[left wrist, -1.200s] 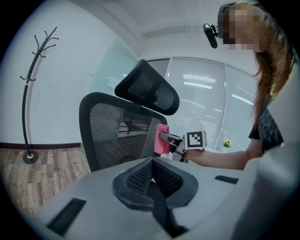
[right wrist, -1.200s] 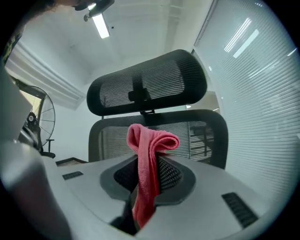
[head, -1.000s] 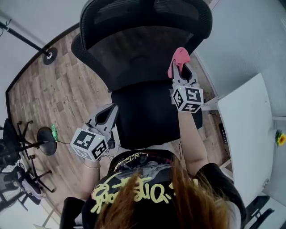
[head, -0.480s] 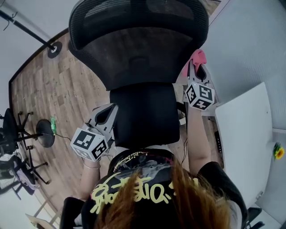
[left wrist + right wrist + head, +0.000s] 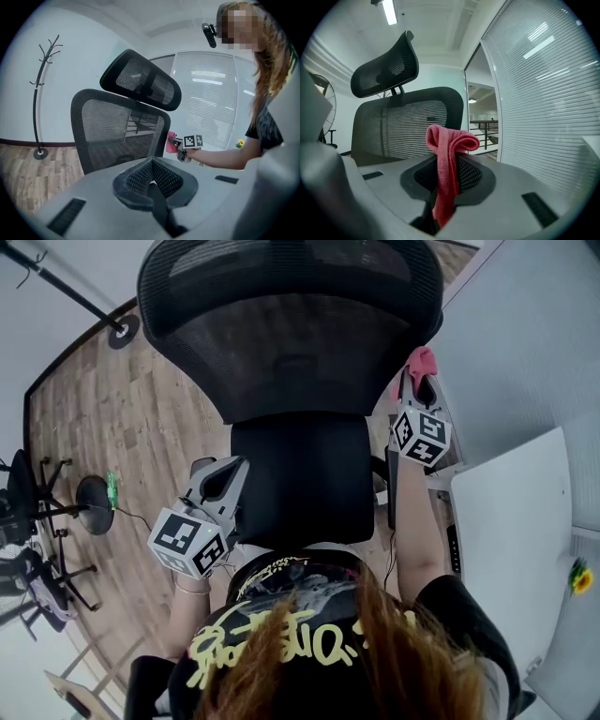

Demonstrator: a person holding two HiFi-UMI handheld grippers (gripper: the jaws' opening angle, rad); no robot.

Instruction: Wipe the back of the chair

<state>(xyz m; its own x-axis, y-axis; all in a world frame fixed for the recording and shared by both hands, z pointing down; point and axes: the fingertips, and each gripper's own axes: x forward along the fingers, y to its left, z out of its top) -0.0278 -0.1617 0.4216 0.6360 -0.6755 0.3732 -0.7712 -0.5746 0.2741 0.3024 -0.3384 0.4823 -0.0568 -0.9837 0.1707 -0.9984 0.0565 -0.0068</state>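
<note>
A black mesh office chair (image 5: 291, 343) with a headrest (image 5: 140, 79) stands in front of me, its backrest (image 5: 408, 124) facing the grippers. My right gripper (image 5: 420, 376) is shut on a folded pink cloth (image 5: 449, 164), held just off the backrest's right edge; the cloth (image 5: 422, 362) is also seen from the left gripper view as the pink cloth (image 5: 170, 142). My left gripper (image 5: 220, 486) hangs low at the seat's left side, jaws shut with nothing between them.
A white desk (image 5: 516, 531) lies to the right with a small yellow flower (image 5: 580, 577) on it. A coat stand (image 5: 40, 93) is at the far left wall. Other chair bases (image 5: 37, 521) stand on the wood floor at left. Glass blinds (image 5: 543, 93) run along the right.
My right gripper with the pink cloth has moved right and up, from the front of the backrest to beyond its right edge. The left gripper has stayed put.
</note>
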